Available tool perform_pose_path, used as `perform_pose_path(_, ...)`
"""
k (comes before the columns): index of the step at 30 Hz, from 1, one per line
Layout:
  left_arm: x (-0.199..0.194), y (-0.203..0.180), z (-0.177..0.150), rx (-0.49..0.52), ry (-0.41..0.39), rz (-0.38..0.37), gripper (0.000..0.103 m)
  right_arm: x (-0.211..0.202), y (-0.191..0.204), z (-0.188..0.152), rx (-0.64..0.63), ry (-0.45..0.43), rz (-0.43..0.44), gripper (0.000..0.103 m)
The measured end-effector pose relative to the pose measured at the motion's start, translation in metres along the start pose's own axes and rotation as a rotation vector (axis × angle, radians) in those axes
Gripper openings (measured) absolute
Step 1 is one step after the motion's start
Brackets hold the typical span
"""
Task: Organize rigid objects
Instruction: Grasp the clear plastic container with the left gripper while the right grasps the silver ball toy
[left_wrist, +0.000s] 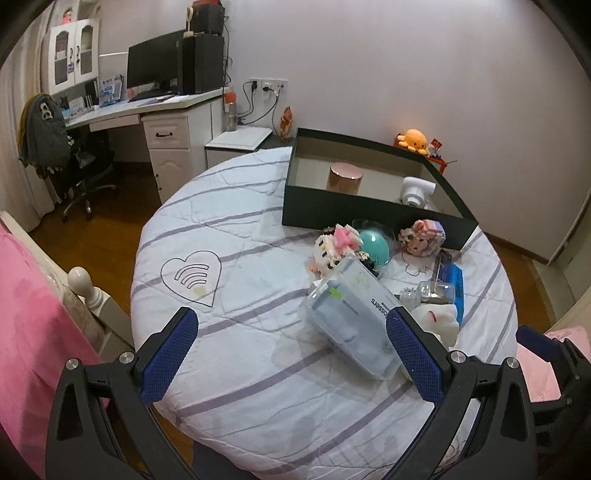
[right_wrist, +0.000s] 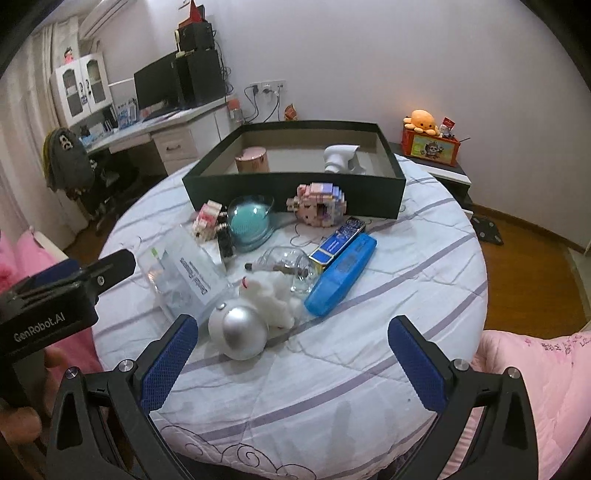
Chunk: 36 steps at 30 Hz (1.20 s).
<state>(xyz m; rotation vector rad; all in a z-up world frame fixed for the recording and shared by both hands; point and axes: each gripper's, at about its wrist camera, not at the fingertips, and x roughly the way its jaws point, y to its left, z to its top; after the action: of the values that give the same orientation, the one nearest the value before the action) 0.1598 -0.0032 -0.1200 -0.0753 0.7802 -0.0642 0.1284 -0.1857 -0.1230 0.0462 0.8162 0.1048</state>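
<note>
A dark open box (left_wrist: 354, 212) (right_wrist: 295, 192) stands at the far side of the round quilted table (left_wrist: 240, 295) (right_wrist: 406, 295). In it are a pink round tin (left_wrist: 344, 178) (right_wrist: 252, 159) and a white device (left_wrist: 415, 190) (right_wrist: 340, 158). In front lie a clear plastic case (left_wrist: 351, 317) (right_wrist: 184, 277), a teal dome (left_wrist: 373, 246) (right_wrist: 249, 223), two block figures (left_wrist: 338, 245) (right_wrist: 319, 203), a blue case (right_wrist: 341, 275), a glass bottle (left_wrist: 434, 291) and a white-and-silver toy (right_wrist: 240, 326). My left gripper (left_wrist: 295, 354) is open, its right finger beside the clear case. My right gripper (right_wrist: 293, 363) is open just before the toy.
A desk with a monitor (left_wrist: 155, 66), drawers and an office chair (left_wrist: 74, 162) stand at the left. A low side table (left_wrist: 240, 138) is behind the round table. An orange plush (right_wrist: 421, 120) sits on a red box by the wall. Pink bedding (right_wrist: 535, 387) lies at the near edges.
</note>
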Motion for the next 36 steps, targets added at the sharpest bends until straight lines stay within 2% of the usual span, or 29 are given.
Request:
perform_pose_path(9, 0.026, -0.014, 0.004, 0.007, 0.068, 0.012, 0.103, 0.029, 0.009, -0.009, -0.053, 0.046, 0.007, 0.1)
perform_pose_path(14, 0.046, -0.024, 0.006, -0.016, 0.12, -0.02, 0.103, 0.039, 0.018, -0.009, -0.089, 0.028, 0.035, 0.099)
perform_pose_path(17, 0.061, -0.028, 0.003, -0.031, 0.14, -0.044, 0.103, 0.045, 0.024, -0.009, -0.105, 0.021, 0.044, 0.095)
perform_pose_path(20, 0.074, -0.028, -0.005, -0.038, 0.173, -0.054, 0.101, 0.052, 0.026, -0.009, -0.11, 0.031, 0.056, 0.086)
perform_pose_path(21, 0.079, -0.027, -0.008, -0.041, 0.188, -0.061, 0.097, 0.055, 0.025, -0.009, -0.11, 0.034, 0.06, 0.078)
perform_pose_path(25, 0.078, -0.026, -0.013, -0.005, 0.175, -0.074, 0.089, 0.058, 0.02, -0.009, -0.087, 0.029, 0.086, 0.078)
perform_pose_path(29, 0.073, -0.016, -0.011, -0.016, 0.167, -0.121, 0.068, 0.058, 0.018, -0.008, -0.082, 0.022, 0.094, 0.078)
perform_pose_path(33, 0.067, -0.014, -0.004, -0.004, 0.16, -0.162, 0.043, 0.055, 0.018, -0.006, -0.072, 0.011, 0.098, 0.078)
perform_pose_path(36, 0.062, -0.017, -0.005, 0.024, 0.145, -0.165, 0.04, 0.052, 0.016, -0.004, -0.062, 0.005, 0.108, 0.078)
